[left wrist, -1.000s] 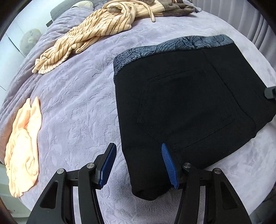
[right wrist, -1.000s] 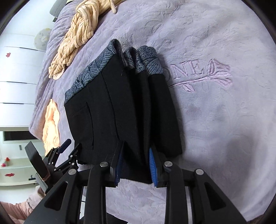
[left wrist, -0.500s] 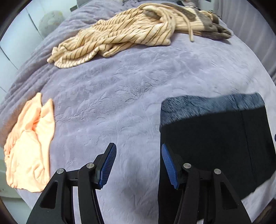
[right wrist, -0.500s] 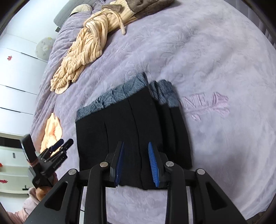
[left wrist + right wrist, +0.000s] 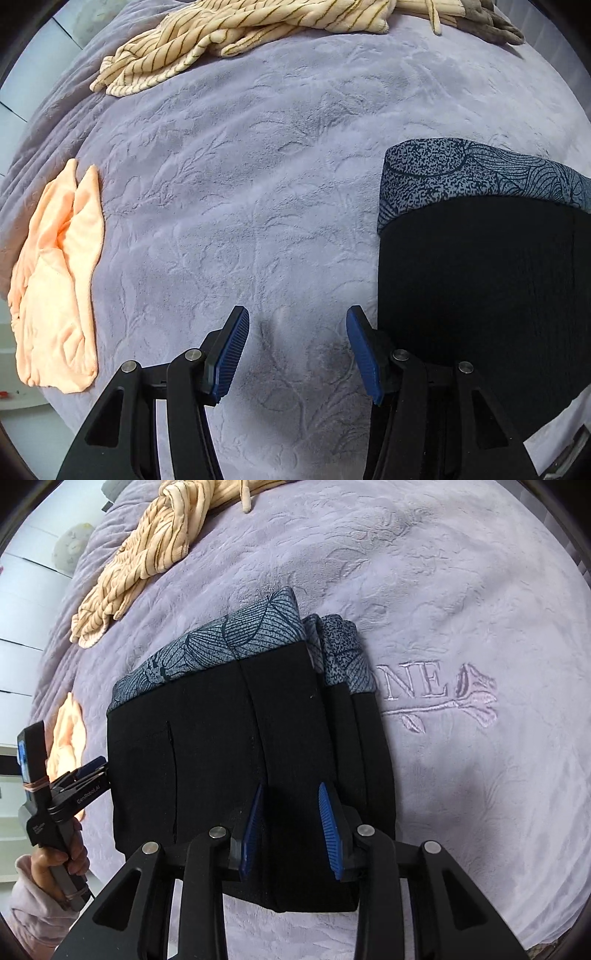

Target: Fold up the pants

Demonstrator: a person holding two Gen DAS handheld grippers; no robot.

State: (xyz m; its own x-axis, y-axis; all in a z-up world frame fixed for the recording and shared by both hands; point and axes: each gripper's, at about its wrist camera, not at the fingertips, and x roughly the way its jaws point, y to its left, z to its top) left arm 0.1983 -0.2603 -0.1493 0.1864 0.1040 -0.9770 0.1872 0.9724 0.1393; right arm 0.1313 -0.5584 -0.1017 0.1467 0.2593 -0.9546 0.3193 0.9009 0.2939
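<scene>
Folded black pants (image 5: 243,775) lying flat on the lilac blanket (image 5: 461,590), near its front edge, patterned grey-blue waistband (image 5: 236,642) turned toward the far side, a second folded stack (image 5: 354,701) of the same garment tucked along the right. Right gripper (image 5: 290,830) poised over the near edge of the pants, blue pads (image 5: 328,830) spread apart with black cloth seen between them, not pinched; whether the tips touch the cloth cannot be told. Left gripper (image 5: 295,354) off the pants, just beside their left edge, fingers spread with only bare blanket between; seen also from the right wrist view at the left edge (image 5: 86,779), held by a hand (image 5: 55,864) in a pink sleeve (image 5: 33,908). Pants (image 5: 480,288) filling the right side of the left wrist view, waistband (image 5: 461,173) on the far end. Striped cream garment (image 5: 240,40) bunched toward the far edge of the blanket, well apart from the pants. Orange cloth (image 5: 55,280) crumpled at the left edge. Embroidered letters and a rose (image 5: 443,690) on the blanket just right of the pants, partly covered by them.
</scene>
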